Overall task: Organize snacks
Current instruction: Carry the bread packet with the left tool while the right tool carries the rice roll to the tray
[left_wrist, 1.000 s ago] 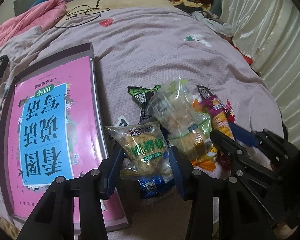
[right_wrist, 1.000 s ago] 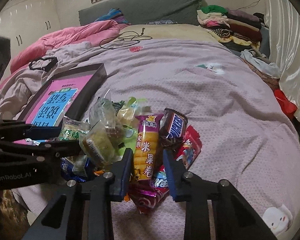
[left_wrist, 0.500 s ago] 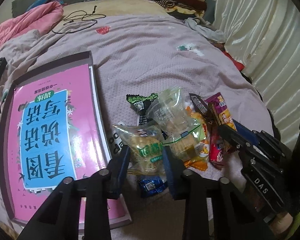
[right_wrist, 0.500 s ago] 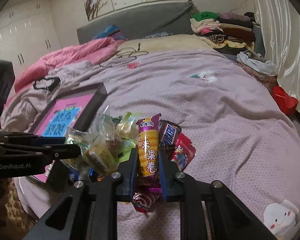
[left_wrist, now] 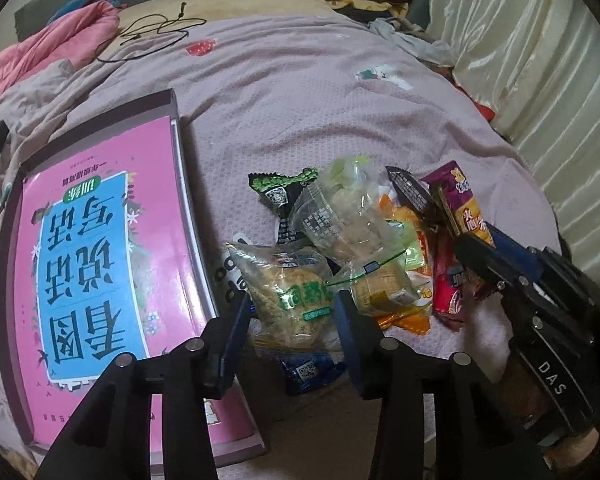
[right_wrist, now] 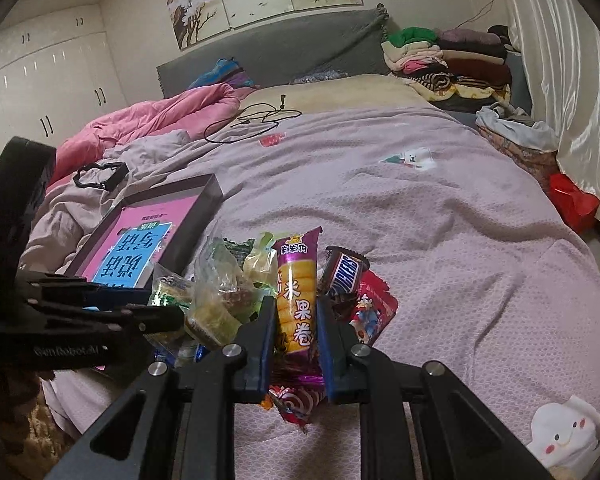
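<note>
The right gripper (right_wrist: 296,328) is pinching the purple-and-yellow rice roll packet (right_wrist: 296,300) upright at the front of the snack pile (left_wrist: 352,240) on the mauve bedspread (right_wrist: 440,220). The left gripper (left_wrist: 292,316), its jaws just reopened, straddles the clear cake packet (left_wrist: 288,292) beside the pink book box (left_wrist: 92,264), pads apparently slack.

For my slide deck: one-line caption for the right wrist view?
Right gripper clamps a purple-and-yellow snack roll from the snack pile on the bed.
</note>
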A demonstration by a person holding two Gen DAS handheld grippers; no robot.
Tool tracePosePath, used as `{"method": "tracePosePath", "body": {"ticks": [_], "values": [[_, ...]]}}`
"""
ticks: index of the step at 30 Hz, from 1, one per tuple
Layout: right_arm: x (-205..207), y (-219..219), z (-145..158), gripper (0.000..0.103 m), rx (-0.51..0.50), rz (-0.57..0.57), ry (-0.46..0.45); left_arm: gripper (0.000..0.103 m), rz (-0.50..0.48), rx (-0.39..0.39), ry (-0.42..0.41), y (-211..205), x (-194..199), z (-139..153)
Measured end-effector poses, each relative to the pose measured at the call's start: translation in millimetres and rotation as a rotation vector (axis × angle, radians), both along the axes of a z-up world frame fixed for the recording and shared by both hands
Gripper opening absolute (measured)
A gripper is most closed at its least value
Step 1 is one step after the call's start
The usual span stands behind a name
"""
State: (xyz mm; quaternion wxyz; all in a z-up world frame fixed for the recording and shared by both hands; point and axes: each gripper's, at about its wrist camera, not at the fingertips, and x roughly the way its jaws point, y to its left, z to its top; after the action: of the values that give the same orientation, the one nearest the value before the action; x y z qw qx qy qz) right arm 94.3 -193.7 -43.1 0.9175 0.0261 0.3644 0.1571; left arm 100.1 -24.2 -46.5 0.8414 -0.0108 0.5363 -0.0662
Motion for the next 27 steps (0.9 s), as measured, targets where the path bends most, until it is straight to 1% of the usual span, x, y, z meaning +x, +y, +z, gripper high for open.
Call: {"method": "tracePosePath", "body": {"ticks": [3,7,11,12,14,21,27], "values": [[1,-1,-2,0.02,0.007,-0.003,0.006,0.05,-0.015,0.019,0.015,-4,1,-6],[2,-1,-2,0.02,0.008,-0.001,0.007,0.05,-0.016,0.031,-0.009,-5,2,-8],[2,-1,-2,0.02,0.008,0.003,0.004,0.045,-0.008,0.008,-0.016,-2,2,-6],[1,-2,-1,0.02,0.009,0.002,-0.002,0.042,-0.006,-0.004,-0.02,1,2,-5],[0,-3,1,0.02,0.016,0.001,-0.012,0.041,-0.001,-0.018,-0.023,4,0,-1],[-2,-3,7,0.02,0.026,-0.002,-0.037,0.041,0.016,-0.06,-0.065,16,-10,21],[-7,4,16,0.02,0.036,0.012,-0.057,0.041,0.034,-0.071,-0.104,30,-21,38]]}}
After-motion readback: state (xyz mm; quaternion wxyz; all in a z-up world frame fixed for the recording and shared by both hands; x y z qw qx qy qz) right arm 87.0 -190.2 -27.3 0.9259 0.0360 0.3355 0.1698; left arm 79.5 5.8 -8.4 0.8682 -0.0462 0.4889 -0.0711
